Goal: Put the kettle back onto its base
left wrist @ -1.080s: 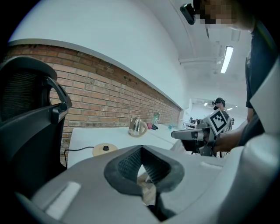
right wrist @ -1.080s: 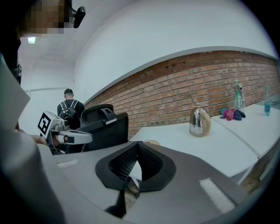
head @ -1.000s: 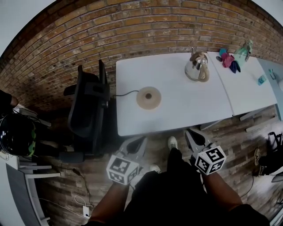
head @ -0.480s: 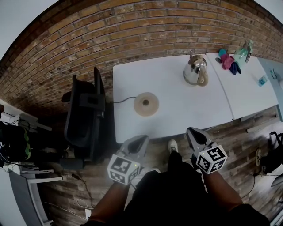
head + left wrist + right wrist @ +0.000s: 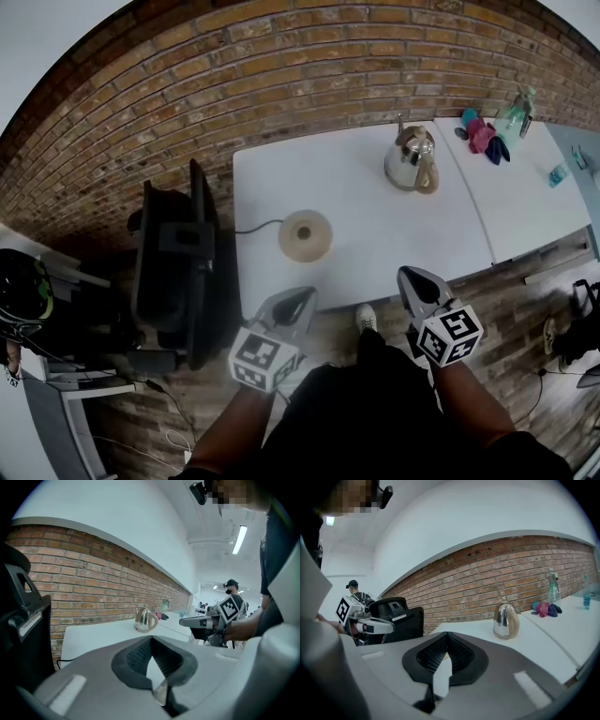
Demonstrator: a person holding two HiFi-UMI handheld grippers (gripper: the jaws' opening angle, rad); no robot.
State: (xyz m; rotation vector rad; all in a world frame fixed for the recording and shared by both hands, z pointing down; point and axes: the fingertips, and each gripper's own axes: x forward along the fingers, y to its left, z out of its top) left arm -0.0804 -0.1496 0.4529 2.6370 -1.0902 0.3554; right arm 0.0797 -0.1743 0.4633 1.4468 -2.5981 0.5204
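Observation:
A shiny metal kettle (image 5: 411, 159) with a tan handle stands upright at the far right of the white table (image 5: 375, 244). Its round tan base (image 5: 305, 234) lies apart from it near the table's front left, with a cable running off to the left. Both grippers hang below the table's front edge, short of the tabletop. My left gripper (image 5: 298, 298) is shut and holds nothing. My right gripper (image 5: 415, 277) is also shut and holds nothing. The kettle (image 5: 144, 619) shows far ahead in the left gripper view, and the kettle (image 5: 506, 620) also stands beyond the jaws in the right gripper view.
A black office chair (image 5: 173, 262) stands against the table's left side. A second white table (image 5: 525, 187) adjoins on the right and carries pink and dark cloths (image 5: 483, 131), a spray bottle (image 5: 516, 111) and a small bottle (image 5: 558, 172). A brick wall runs behind.
The table, kettle and base have slid slightly down and left in the head view as the person came closer. Both grippers stay shut, almost where they were.

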